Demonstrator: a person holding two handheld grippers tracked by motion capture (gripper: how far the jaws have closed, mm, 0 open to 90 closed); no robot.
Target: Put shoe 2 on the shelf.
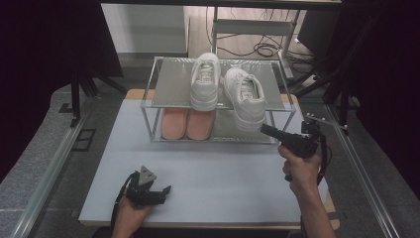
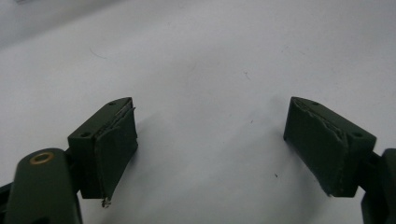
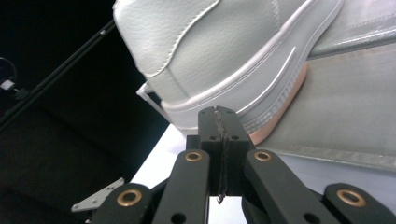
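The right white sneaker (image 1: 244, 97) lies on the top shelf of the shoe rack (image 1: 163, 89), its heel hanging over the near edge just ahead of the right gripper (image 1: 264, 129), whose jaws are clenched together on nothing and aimed at that heel. In the right gripper view the pads meet flat with no gap, and the sneaker's (image 3: 219, 51) heel and pale sole rise right above the tips; whether the tips touch it cannot be told. That view also brings out a pink edge under the sole, which the high view leaves unclear. Beside it, further from the gripper, the other white sneaker (image 1: 205, 79) stands on the same shelf, and a pink pair (image 1: 187, 124) sits on the lower shelf underneath. Well apart, the left gripper (image 1: 166, 189) rests low on the table (image 1: 223, 173); its own view shows the jaws released, spread wide over the bare surface (image 2: 201, 70).
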